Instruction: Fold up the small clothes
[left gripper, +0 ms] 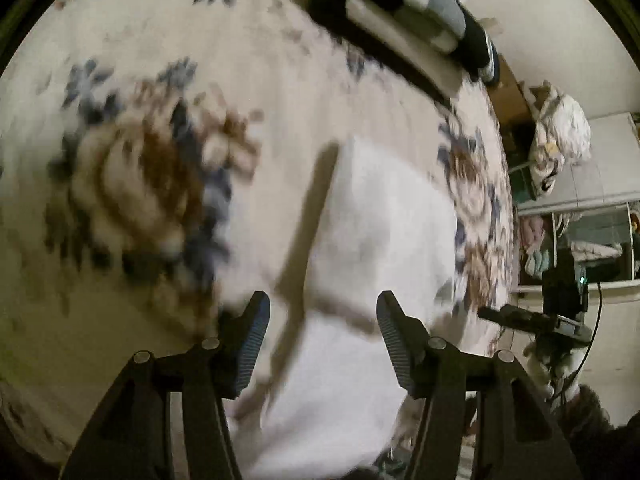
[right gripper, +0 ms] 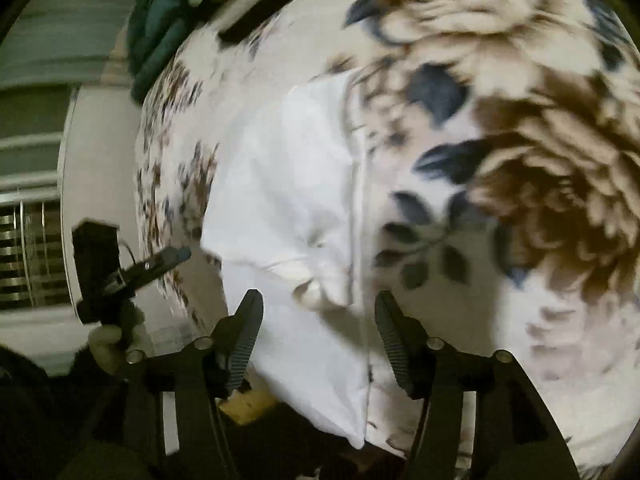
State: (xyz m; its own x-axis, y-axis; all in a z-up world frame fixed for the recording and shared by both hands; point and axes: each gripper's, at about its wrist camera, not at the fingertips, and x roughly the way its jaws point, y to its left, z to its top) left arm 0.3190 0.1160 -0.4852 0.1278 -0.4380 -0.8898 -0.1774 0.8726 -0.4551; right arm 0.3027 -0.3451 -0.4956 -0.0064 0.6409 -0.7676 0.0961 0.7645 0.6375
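White garment lies folded flat on the bed.

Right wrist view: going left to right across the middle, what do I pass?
Left gripper held out beside the bed → narrow strip of floral blanket → white garment lying flat → large brown-and-blue flower print on the blanket.

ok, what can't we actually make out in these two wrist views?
- White garment: near end cut off by the left wrist frame's bottom edge; type unclear.
- Its folds: smeared by motion blur, left wrist.
- Garment's near corner: hidden behind the right tool, right wrist.
- Striped dark item: blurred, cut off at top.
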